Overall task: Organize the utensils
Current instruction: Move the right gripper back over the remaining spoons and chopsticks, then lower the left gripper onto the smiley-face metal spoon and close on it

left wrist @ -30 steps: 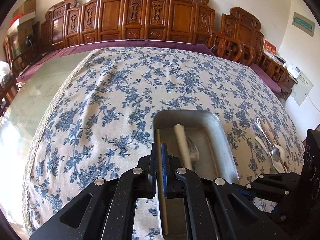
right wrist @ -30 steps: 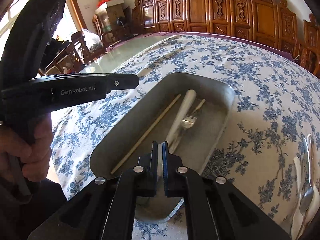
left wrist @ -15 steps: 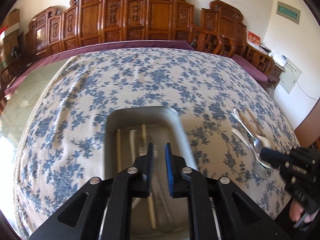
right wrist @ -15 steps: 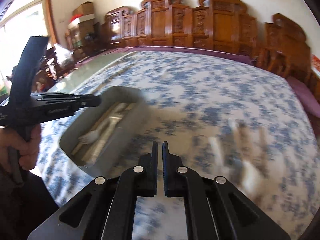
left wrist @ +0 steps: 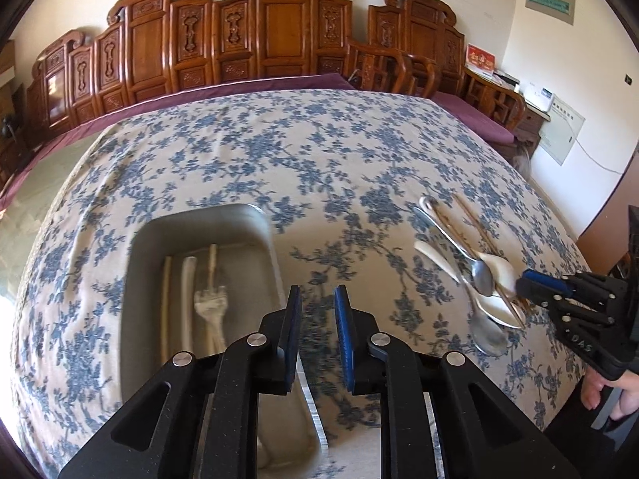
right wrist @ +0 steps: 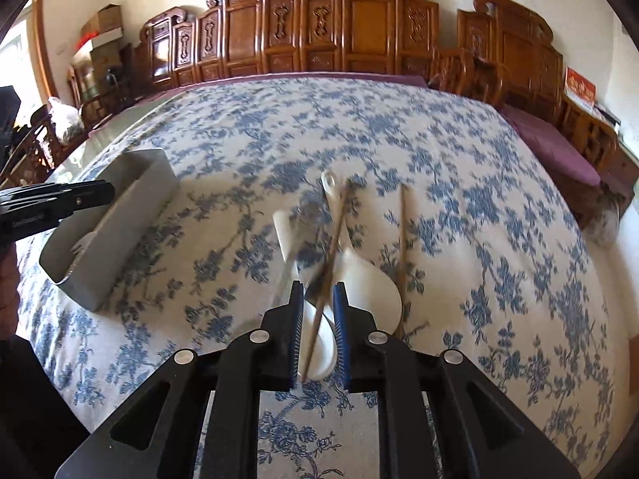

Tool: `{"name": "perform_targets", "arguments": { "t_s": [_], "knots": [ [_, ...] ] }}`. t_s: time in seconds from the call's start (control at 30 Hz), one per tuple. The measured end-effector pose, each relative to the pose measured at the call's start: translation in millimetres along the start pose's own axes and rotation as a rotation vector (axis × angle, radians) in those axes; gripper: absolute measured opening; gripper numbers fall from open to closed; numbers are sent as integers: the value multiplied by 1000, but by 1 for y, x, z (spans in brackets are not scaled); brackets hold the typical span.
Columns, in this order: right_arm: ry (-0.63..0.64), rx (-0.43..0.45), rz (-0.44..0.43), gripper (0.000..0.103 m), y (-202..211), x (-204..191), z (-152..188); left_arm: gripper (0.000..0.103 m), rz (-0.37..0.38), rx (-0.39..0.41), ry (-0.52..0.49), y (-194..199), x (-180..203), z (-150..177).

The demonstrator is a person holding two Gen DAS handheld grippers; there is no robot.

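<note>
Table (left wrist: 279, 147) w/ blue-floral cloth carried a grey tray (left wrist: 135, 263) toward its left edge, utensil pile (right wrist: 343, 247) toward the right. Left tool (left wrist: 315, 299) angled down beside the tray, jaws just opening, slightly apart, empty. Right tool (right wrist: 317, 295) tilted over the pile, jaws just opening, a chopstick (right wrist: 323, 283) between them, ungripped.

The left gripper (left wrist: 316, 299), jaws just opening and empty, hovers by the metal tray (left wrist: 135, 279); the spoons (left wrist: 485, 279) lie at three o'clock.
</note>
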State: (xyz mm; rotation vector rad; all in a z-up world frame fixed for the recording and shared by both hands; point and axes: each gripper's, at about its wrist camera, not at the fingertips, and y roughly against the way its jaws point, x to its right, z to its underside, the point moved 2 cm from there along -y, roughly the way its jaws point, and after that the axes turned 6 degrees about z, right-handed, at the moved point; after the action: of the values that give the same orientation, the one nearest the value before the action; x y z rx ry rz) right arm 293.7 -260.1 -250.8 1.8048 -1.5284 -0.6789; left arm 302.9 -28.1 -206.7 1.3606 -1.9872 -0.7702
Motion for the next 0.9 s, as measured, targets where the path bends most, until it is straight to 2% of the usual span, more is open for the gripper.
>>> {"name": "perform_targets", "arguments": {
  "t_s": [0.27,0.37,0.5,0.67,0.77,0.9],
  "knots": [
    [-60,17,-51,17,-8,1,1,15,5,-35,-42,-15,25,10],
    [-71,31,-67,25,-12,0,-6,16,3,-45,-50,-18,28,11],
    [-78,21,-82,25,-21,-5,-15,16,3,-53,-54,-23,32,12],
    [-36,-34,-17,25,-39,-16,-18,16,-5,-63,-65,-29,39,15],
    [-12,-45,30,14,-42,-17,-15,16,-11,-73,-74,-32,42,18],
    [-47,-43,40,3,-41,-6,-14,16,-15,-78,-80,-35,45,19]
  ]
}}
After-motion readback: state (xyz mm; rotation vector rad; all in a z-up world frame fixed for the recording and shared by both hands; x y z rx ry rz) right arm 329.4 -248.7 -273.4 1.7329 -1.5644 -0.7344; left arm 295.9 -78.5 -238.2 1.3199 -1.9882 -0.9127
